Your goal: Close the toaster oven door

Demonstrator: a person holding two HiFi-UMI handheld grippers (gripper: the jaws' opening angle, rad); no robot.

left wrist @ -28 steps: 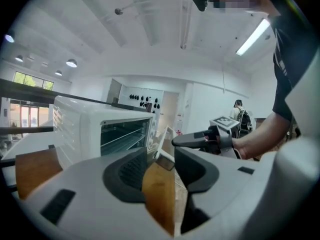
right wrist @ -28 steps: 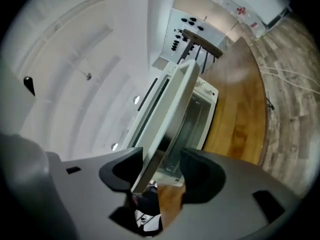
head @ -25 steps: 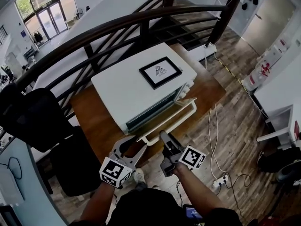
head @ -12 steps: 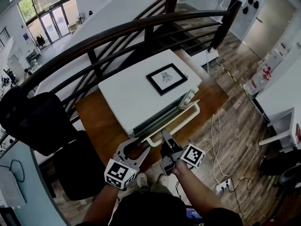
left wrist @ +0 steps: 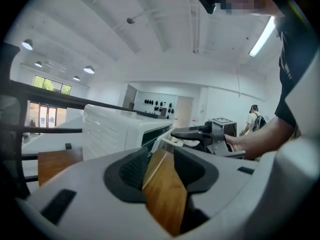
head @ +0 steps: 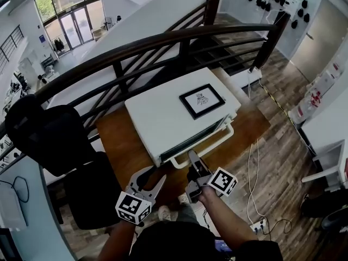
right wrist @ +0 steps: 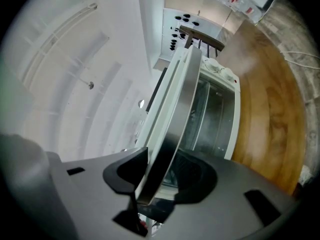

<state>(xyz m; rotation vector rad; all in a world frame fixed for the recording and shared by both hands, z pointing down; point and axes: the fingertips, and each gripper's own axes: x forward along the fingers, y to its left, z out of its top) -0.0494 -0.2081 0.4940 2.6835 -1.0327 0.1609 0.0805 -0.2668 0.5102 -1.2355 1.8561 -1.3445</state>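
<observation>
The white toaster oven [head: 168, 113] stands on a wooden table [head: 117, 145]. Its door [head: 198, 136] stands almost upright, leaving a narrow gap at the top, with the white handle [head: 211, 143] along its front. My right gripper [head: 191, 165] is at the handle's left end. In the right gripper view the door edge [right wrist: 175, 104] runs between the jaws and touches both pads, while the jaws are opening slightly around it [right wrist: 162, 171]. My left gripper [head: 148, 179] hovers open and empty at the table's front edge, left of the door; only tabletop shows between its jaws [left wrist: 159, 169].
A black-framed picture [head: 202, 100] lies on top of the oven. A dark curved railing [head: 136, 42] runs behind the table. A black chair [head: 49, 140] stands to the left. White cables [head: 253, 162] trail over the plank floor to the right.
The door has swung up from about half open to nearly upright, and my right gripper has risen with its front edge. My left gripper has stayed low and apart from the door.
</observation>
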